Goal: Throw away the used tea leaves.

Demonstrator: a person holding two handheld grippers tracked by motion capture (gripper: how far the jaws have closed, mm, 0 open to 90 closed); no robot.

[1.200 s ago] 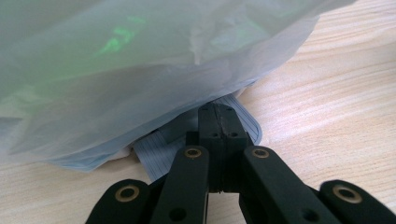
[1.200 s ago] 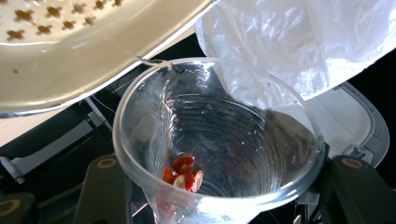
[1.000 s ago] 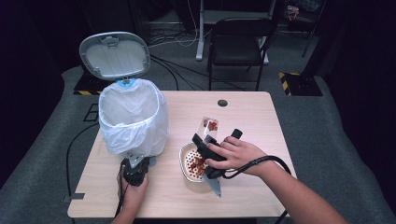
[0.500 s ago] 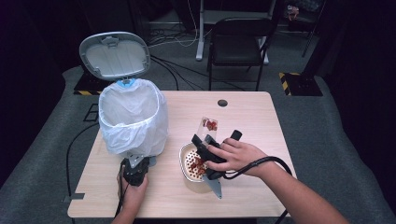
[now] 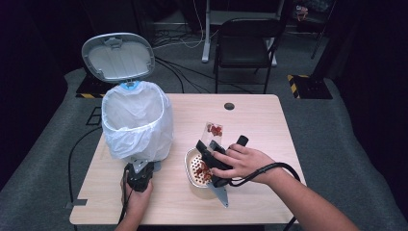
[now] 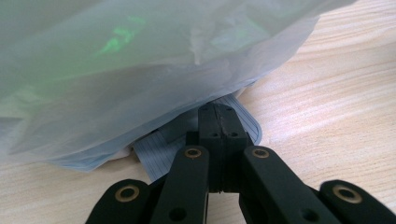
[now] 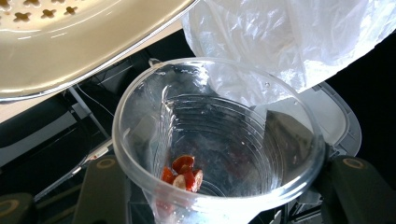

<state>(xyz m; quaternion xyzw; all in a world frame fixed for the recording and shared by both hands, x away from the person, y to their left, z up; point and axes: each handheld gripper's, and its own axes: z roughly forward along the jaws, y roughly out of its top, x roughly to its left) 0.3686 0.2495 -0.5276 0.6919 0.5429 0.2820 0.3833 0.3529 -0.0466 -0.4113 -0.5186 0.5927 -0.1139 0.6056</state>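
Observation:
My right gripper (image 5: pixel 210 153) is shut on a clear plastic cup (image 5: pixel 213 132), held on its side over the far rim of a cream strainer bowl (image 5: pixel 192 177) with red pieces in it. In the right gripper view the cup (image 7: pixel 219 140) sits between the two jaws of that gripper (image 7: pixel 224 196), with a few red pieces (image 7: pixel 182 173) at its bottom. My left gripper (image 5: pixel 140 169) is at the foot of the pedal bin (image 5: pixel 137 122). Its jaws (image 6: pixel 219 126) are shut and rest on the ribbed grey pedal (image 6: pixel 154 151) under the white bag.
The bin's lid (image 5: pixel 118 57) stands open above the white liner bag (image 6: pixel 140 70). A black chair (image 5: pixel 245 48) stands beyond the table's far edge. A round cable hole (image 5: pixel 229 106) sits near the far edge of the wooden table (image 5: pixel 260 125). Cables trail off the near edge.

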